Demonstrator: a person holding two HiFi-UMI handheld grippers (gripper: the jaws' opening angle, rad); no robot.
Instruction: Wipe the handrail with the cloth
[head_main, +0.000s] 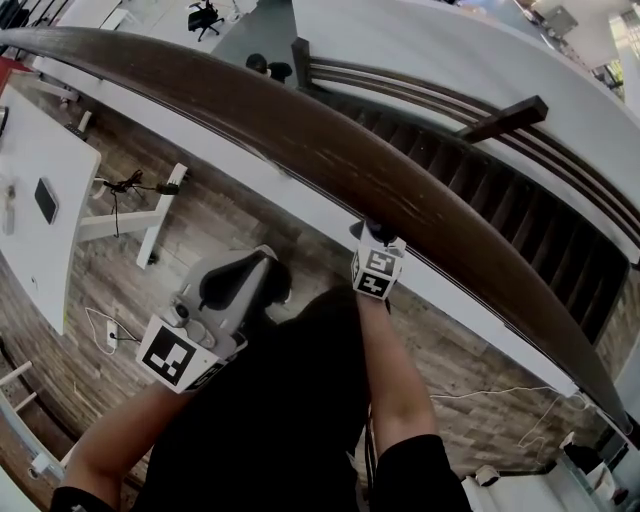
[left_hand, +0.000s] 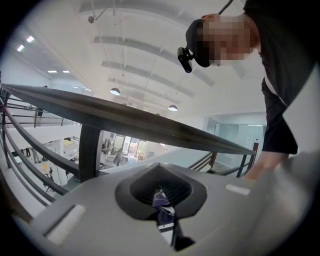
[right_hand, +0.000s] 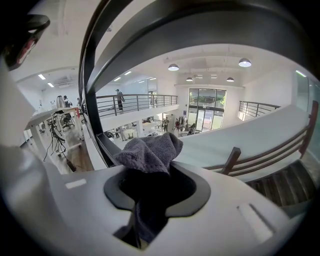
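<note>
Dark wooden handrail (head_main: 300, 140), two grippers up close
Right gripper (head_main: 376, 233) is tucked against the rail's near edge, jaws clamped on a bunched grey cloth (right_hand: 150, 150). Left gripper (head_main: 255, 270) sits off to the side, clear of the rail, jaws together on nothing.

No legible word, brand, number or sign appears in the head view or in either gripper view. The only printed marks are black-and-white square patterns on the left cube (head_main: 173, 354) and the right cube (head_main: 377, 272). These are coded blocks, not letters or digits. The distant storefronts and desks in the hall below are too small and blurred to show any lettering.
</note>
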